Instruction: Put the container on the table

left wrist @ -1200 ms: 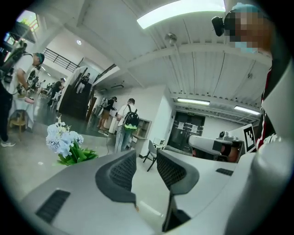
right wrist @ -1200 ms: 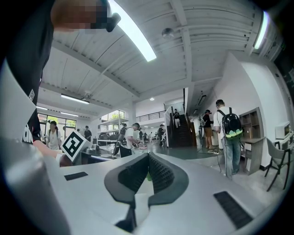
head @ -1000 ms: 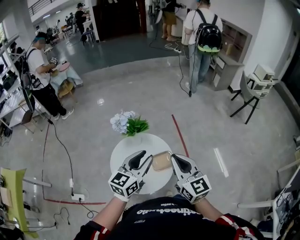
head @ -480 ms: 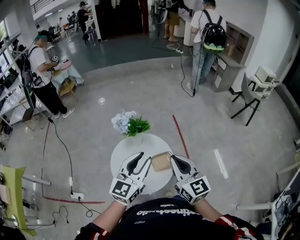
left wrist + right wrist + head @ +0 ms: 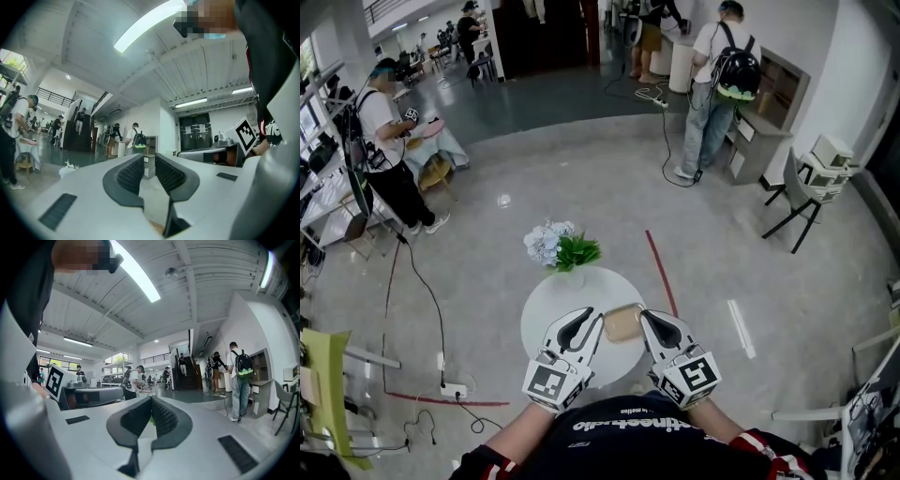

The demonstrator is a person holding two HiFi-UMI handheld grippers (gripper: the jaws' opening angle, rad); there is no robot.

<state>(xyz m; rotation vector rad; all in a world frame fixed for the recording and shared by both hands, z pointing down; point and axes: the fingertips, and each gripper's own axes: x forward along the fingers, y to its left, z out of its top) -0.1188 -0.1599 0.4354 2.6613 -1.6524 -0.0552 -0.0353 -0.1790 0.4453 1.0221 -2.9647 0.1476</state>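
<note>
A tan, lidded container (image 5: pixel 623 323) rests on the round white table (image 5: pixel 546 314), toward its right side. My left gripper (image 5: pixel 588 325) hovers just left of the container; its jaws are closing, with a narrow gap and nothing between them, as the left gripper view (image 5: pixel 150 164) also shows. My right gripper (image 5: pixel 652 325) sits just right of the container, and in the right gripper view (image 5: pixel 151 405) its pads meet at the tips with nothing held. Neither gripper touches the container.
A vase of white flowers and green leaves (image 5: pixel 559 248) stands at the table's far edge. A red line (image 5: pixel 660 272) runs across the grey floor beyond. People stand far off at the back, and a black chair (image 5: pixel 795 192) is at the right.
My left gripper's jaws have drawn much closer together and the gripper has rolled slightly. The right gripper and the container stayed put. The person with the backpack moved right.
</note>
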